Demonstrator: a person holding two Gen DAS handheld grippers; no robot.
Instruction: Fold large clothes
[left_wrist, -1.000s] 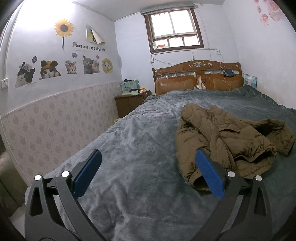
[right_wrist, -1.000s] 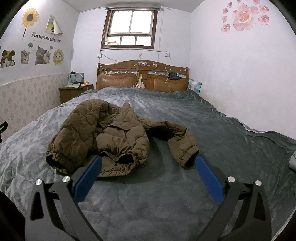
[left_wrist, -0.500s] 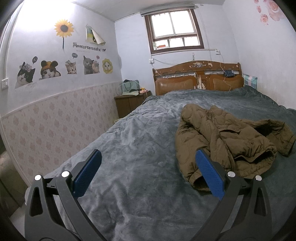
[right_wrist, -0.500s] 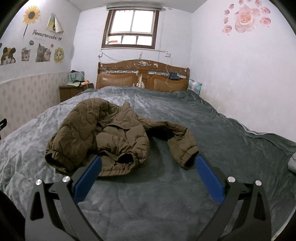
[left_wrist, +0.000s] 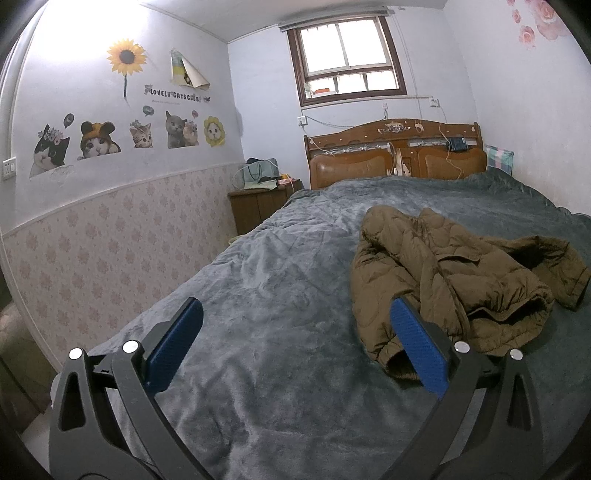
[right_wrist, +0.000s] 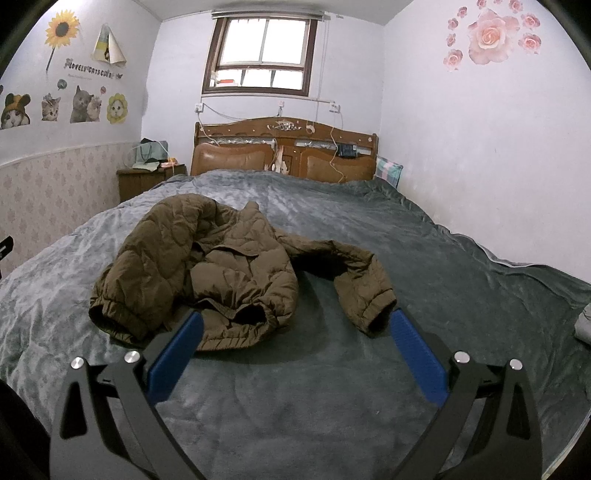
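Observation:
A brown quilted jacket (right_wrist: 207, 269) lies crumpled on the grey bed blanket (right_wrist: 295, 398), one sleeve (right_wrist: 354, 284) stretched out to the right. In the left wrist view the same jacket (left_wrist: 443, 273) sits right of centre. My left gripper (left_wrist: 295, 314) hovers open over the blanket, its right pad in front of the jacket's near cuff. My right gripper (right_wrist: 295, 321) is open too, above bare blanket just short of the jacket's hem, and holds nothing.
A wooden headboard (right_wrist: 284, 147) with hanging cables closes the far end of the bed. A nightstand (left_wrist: 258, 199) with bags stands in the left corner. Walls run close along both sides of the bed. Something pale (right_wrist: 583, 325) lies at the bed's right edge.
The right wrist view has shifted slightly, with the jacket drifting a little left in it. The left gripper has stayed still. Both stay open.

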